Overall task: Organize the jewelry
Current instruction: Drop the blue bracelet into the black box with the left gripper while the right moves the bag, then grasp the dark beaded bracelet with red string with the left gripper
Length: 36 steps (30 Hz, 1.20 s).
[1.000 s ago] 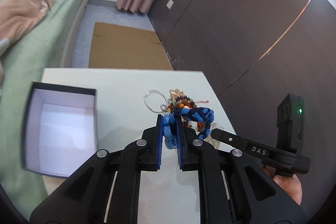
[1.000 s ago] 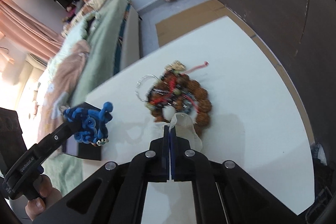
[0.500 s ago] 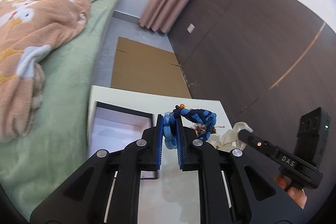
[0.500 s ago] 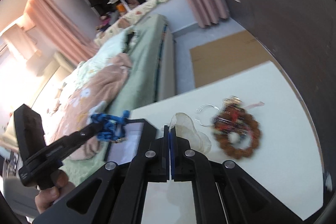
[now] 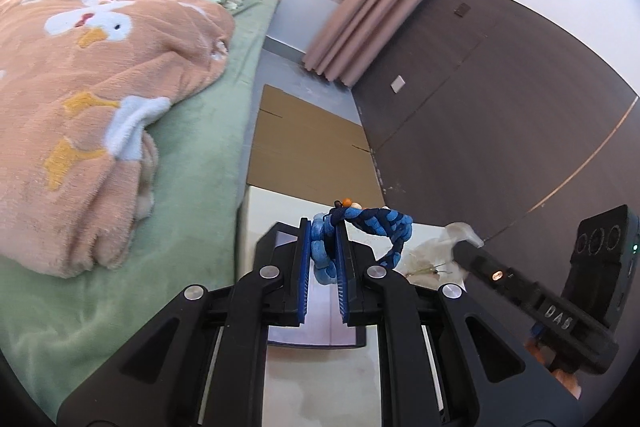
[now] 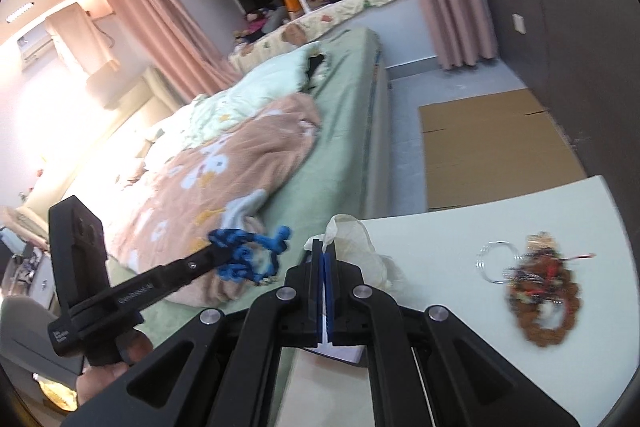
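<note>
Above the open box (image 5: pixel 280 239) at the tabletop's (image 6: pixel 500 227) left edge, your left tool (image 5: pixel 323 259) grips the blue braided bracelet (image 5: pixel 376 223) and your right tool (image 6: pixel 325 267) pinches a sheer pouch (image 6: pixel 352 231), likely poised for dropping in, while the beaded pile (image 6: pixel 540 291) waits far right.

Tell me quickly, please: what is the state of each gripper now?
Left gripper: closed on the blue braided bracelet.
Right gripper: closed on the sheer white pouch.
</note>
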Each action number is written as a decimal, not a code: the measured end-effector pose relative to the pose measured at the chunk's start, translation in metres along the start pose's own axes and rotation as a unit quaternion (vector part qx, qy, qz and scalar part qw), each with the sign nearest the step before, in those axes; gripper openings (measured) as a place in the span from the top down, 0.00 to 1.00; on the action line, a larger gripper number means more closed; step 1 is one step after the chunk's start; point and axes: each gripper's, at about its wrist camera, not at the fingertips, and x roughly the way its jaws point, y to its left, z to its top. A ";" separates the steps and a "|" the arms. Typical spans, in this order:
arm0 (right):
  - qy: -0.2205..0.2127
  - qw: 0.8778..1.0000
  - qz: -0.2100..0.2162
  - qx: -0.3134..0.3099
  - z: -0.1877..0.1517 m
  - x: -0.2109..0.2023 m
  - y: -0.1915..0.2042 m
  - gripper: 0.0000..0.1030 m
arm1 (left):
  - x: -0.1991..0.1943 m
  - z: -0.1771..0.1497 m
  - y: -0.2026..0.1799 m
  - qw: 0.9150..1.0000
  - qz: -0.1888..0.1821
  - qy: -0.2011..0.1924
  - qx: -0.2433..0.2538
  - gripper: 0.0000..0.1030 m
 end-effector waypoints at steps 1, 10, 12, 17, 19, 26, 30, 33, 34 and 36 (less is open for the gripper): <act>0.008 1.000 0.010 0.000 -0.002 0.008 0.004 0.94 | 0.000 -0.001 0.001 1.000 0.002 0.000 -0.001 0.88; -0.001 0.998 -0.057 0.004 -0.014 0.001 -0.024 0.23 | 0.012 -0.002 0.003 1.000 -0.002 0.021 -0.005 0.88; -0.001 0.997 -0.076 0.017 -0.015 -0.006 -0.040 0.18 | 0.020 -0.006 -0.005 0.999 -0.010 0.036 0.006 0.84; -0.003 0.992 -0.111 0.058 -0.018 -0.031 -0.081 0.09 | 0.024 -0.011 -0.020 0.999 0.001 0.033 0.024 0.35; -0.004 0.989 -0.127 0.075 -0.016 -0.043 -0.099 0.09 | 0.025 -0.012 -0.026 0.999 -0.002 0.034 0.029 0.35; -0.007 0.976 -0.160 0.148 -0.031 -0.078 -0.151 0.09 | 0.033 -0.022 -0.051 0.997 0.011 0.035 0.065 0.33; -0.013 0.971 -0.157 0.181 -0.035 -0.084 -0.174 0.09 | 0.041 -0.034 -0.079 0.994 0.008 0.043 0.103 0.32; -0.009 0.969 -0.162 0.186 -0.034 -0.082 -0.185 0.10 | 0.054 -0.043 -0.103 0.990 0.004 0.056 0.128 0.32; -0.007 0.969 -0.160 0.189 -0.034 -0.082 -0.188 0.13 | 0.057 -0.045 -0.109 0.989 0.004 0.058 0.133 0.32; -0.004 0.968 -0.154 0.199 -0.033 -0.083 -0.198 0.19 | 0.068 -0.051 -0.125 0.987 -0.002 0.067 0.144 0.33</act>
